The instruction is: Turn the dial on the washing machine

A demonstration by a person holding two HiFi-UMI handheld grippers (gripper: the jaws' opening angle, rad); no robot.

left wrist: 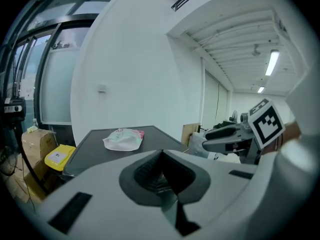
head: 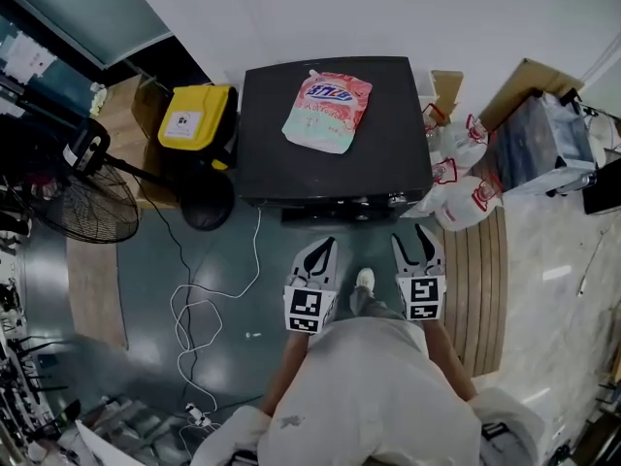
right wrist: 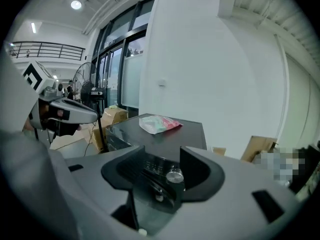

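Position check, head view: person in white clothing stood facing the black, flat-topped washing machine (head: 388, 134). Left gripper (head: 320, 249) and right gripper (head: 409, 239) were held side by side in front of the machine's front edge, both pointing at it and touching nothing.

Left gripper's jaws were drawn together at the tips, nothing between them. Right gripper's jaws were likewise closed and empty.

The small, round, silver dial (right wrist: 174, 175) sat on the machine's dark front control panel. In the right gripper view it lay straight ahead in line with the jaws, apart from them.

A pink-and-green soft detergent pouch (head: 327, 112) lay flat on the machine's top. A yellow plastic box (head: 194, 116) stood just left of the machine, white plastic jugs with red labels (head: 466, 197) at its right. A black pedestal fan (head: 87, 202) stood further left, and a white cable (head: 194, 309) lay looped on the floor.
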